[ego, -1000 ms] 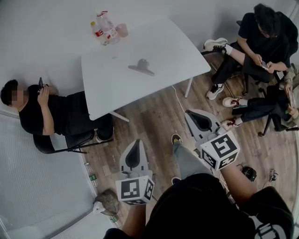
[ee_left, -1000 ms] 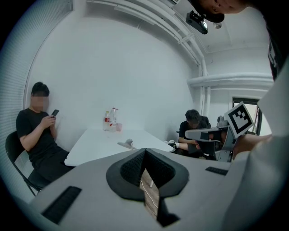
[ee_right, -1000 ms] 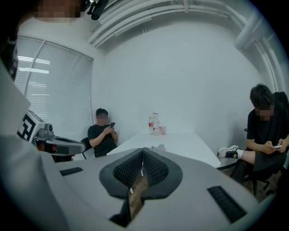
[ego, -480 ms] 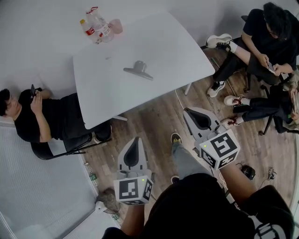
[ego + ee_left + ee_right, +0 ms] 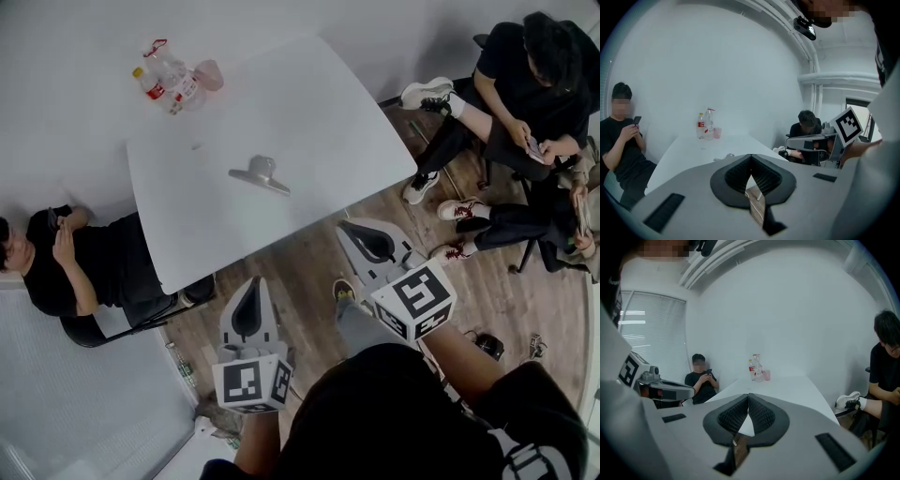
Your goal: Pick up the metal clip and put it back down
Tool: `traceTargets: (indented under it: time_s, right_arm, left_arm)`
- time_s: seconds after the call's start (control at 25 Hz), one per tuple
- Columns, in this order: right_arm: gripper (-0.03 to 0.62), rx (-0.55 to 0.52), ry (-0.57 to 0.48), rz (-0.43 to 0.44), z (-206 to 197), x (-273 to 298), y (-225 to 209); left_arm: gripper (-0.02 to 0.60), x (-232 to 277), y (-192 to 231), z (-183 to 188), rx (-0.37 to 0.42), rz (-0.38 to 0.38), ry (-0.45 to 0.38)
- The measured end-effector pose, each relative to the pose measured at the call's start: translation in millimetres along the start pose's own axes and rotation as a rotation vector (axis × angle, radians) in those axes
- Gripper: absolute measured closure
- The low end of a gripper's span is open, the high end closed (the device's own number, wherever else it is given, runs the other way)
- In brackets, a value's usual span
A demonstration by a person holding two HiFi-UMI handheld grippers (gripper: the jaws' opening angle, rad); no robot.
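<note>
Metal clip (image 5: 260,174) flat on table (image 5: 328,112), long axis across view (slight slant). Dead ahead of L gripper (image 5: 253,283); R gripper (image 5: 349,229) off right. Both well short, jaws pinched closed, empty.

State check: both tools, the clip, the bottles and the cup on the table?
Left tool: shut, empty, over the floor.
Right tool: shut, empty, over the floor.
Grey metal clip: lying on white rectangular table, untouched.
Two clear plastic bottles: upright, far corner.
Pink cup: upright beside bottles.
</note>
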State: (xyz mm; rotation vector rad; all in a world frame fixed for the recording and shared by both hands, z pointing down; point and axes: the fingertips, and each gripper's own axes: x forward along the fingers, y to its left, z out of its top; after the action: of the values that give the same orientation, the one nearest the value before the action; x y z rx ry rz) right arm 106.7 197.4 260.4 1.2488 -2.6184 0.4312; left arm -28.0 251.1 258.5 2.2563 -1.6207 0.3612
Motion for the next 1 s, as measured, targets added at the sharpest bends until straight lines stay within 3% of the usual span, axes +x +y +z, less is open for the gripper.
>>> traceTargets:
  time_s: [0.48, 1.0]
  right_arm:
    - [0.577, -0.024, -0.016, 0.010, 29.1, 14.7, -40.4]
    - [0.577, -0.018, -0.074, 0.043, 50.9, 7.0, -45.3]
  left_arm:
    - [0.561, 31.7, 3.8, 35.3, 0.017, 0.036, -0.018]
    - [0.561, 15.4, -5.5, 54.5, 0.040, 0.078, -0.035]
